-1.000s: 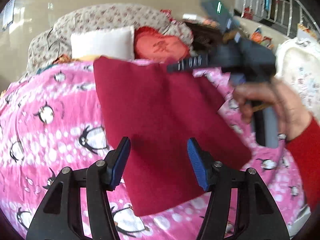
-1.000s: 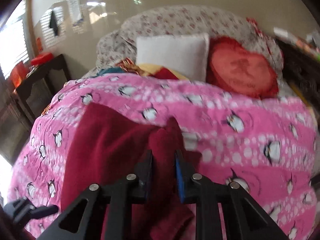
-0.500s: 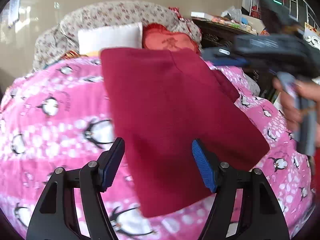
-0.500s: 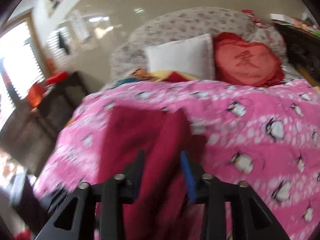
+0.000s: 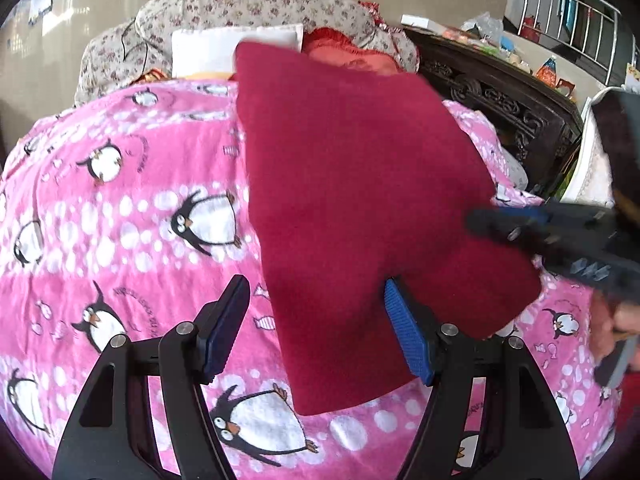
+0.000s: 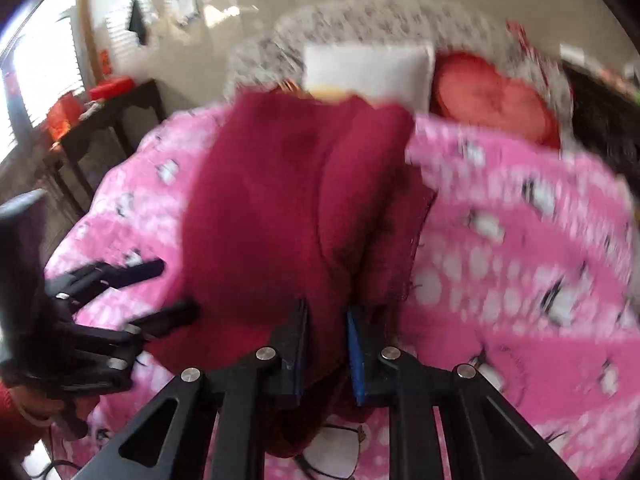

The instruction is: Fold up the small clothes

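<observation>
A dark red garment (image 5: 360, 200) lies partly folded on the pink penguin blanket (image 5: 120, 200). My left gripper (image 5: 316, 328) is open and empty, its fingers just above the garment's near left edge. My right gripper (image 6: 326, 344) is shut on a bunched fold of the red garment (image 6: 280, 200) and holds it lifted off the blanket. The right gripper also shows at the right of the left wrist view (image 5: 560, 240), at the garment's right edge. The left gripper shows at the left of the right wrist view (image 6: 120, 292).
A white pillow (image 5: 208, 52) and a red heart cushion (image 6: 492, 96) lie at the bed's head against a floral headboard (image 5: 260, 4). A dark carved cabinet (image 5: 500, 92) stands right of the bed, a dark side table (image 6: 108, 120) on its left.
My right gripper has carried its fold of the garment from the far right corner down toward the near right edge. My left gripper stayed open and drew closer to the garment.
</observation>
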`<state>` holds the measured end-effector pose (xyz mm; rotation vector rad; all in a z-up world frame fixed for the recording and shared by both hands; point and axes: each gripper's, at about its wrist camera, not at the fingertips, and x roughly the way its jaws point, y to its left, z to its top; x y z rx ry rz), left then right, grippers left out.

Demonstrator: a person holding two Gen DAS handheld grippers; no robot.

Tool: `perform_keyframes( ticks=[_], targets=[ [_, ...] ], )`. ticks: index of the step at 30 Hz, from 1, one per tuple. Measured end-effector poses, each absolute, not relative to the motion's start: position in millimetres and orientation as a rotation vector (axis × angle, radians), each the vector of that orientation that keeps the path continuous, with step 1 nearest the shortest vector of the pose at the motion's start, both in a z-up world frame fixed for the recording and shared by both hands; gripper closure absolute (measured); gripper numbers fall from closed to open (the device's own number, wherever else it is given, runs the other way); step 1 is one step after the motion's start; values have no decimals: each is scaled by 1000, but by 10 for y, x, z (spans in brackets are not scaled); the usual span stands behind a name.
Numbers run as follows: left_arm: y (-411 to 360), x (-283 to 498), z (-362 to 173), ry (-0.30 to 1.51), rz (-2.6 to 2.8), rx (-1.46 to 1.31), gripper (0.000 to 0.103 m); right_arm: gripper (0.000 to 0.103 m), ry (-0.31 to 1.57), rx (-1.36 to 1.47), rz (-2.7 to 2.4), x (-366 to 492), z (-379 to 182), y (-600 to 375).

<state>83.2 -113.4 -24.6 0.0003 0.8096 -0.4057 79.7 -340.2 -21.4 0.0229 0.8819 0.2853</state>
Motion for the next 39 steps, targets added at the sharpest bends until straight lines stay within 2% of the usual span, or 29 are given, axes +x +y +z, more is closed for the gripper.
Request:
perform_keyframes(
  ticks=[6, 12, 19, 20, 25, 28, 39],
  targets=[
    [-1133, 790, -208, 812, -386, -13, 34, 83, 815, 226, 299, 636, -76, -3625],
    [-1119, 769, -72, 772, -345, -4, 34, 81, 731, 57, 275, 342, 221, -3335],
    [-1167, 964, -47, 785, -345, -13, 34, 81, 702, 35, 278, 641, 249, -3286],
    [-1178, 985, -48, 783, -346, -10, 31, 81, 713, 44, 276, 743, 213, -3301],
    [-1203, 1074, -66, 794, -362, -2, 30, 81, 777, 85, 280, 1154, -57, -3386],
    [-1180, 1117, -86, 798, -359, -11, 23, 81, 777, 64, 281, 1186, -70, -3371],
    [-891, 1078, 41, 822, -366, -148, 23, 74, 756, 72, 266, 680, 129, -3372]
  ],
)
